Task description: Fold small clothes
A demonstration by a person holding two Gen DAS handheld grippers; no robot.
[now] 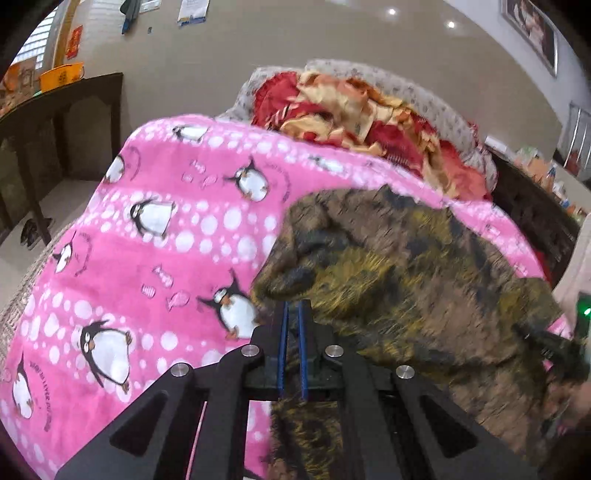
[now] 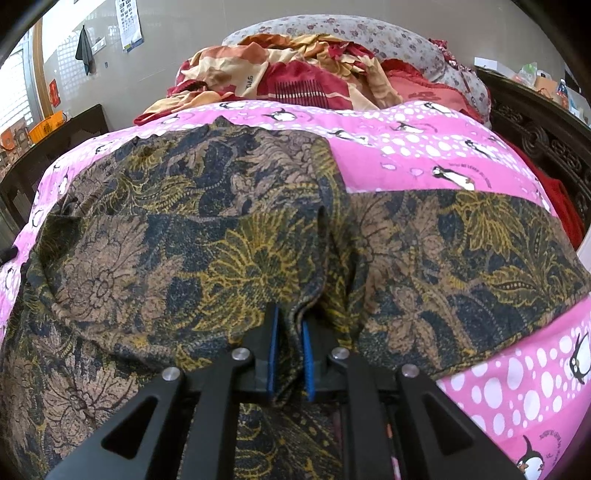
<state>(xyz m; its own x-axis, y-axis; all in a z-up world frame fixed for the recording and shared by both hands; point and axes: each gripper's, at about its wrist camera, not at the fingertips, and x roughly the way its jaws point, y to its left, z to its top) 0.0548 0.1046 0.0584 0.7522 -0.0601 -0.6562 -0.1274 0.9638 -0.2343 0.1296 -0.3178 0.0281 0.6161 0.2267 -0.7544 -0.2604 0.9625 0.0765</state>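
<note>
Folding has barely begun: both tools, left tool [image 1: 293, 314] and right tool [image 2: 290, 325], pinch the patterned garment [image 2: 221, 229], spread toward 12 o'clock on the bed [image 2: 424, 155].

Both views are evenly bright, lit by daylight from a slatted window [image 1: 38, 42] at the upper left and by two small ceiling lights [image 1: 391, 12] that show as white spots in the left wrist view. Shadows are soft. The left wrist view is smeared by motion blur (worst on the patterned brown cloth [image 1: 424, 266]), while the right wrist view is sharp. Fisheye bending curves the walls, and dark corners ring each frame.
</note>
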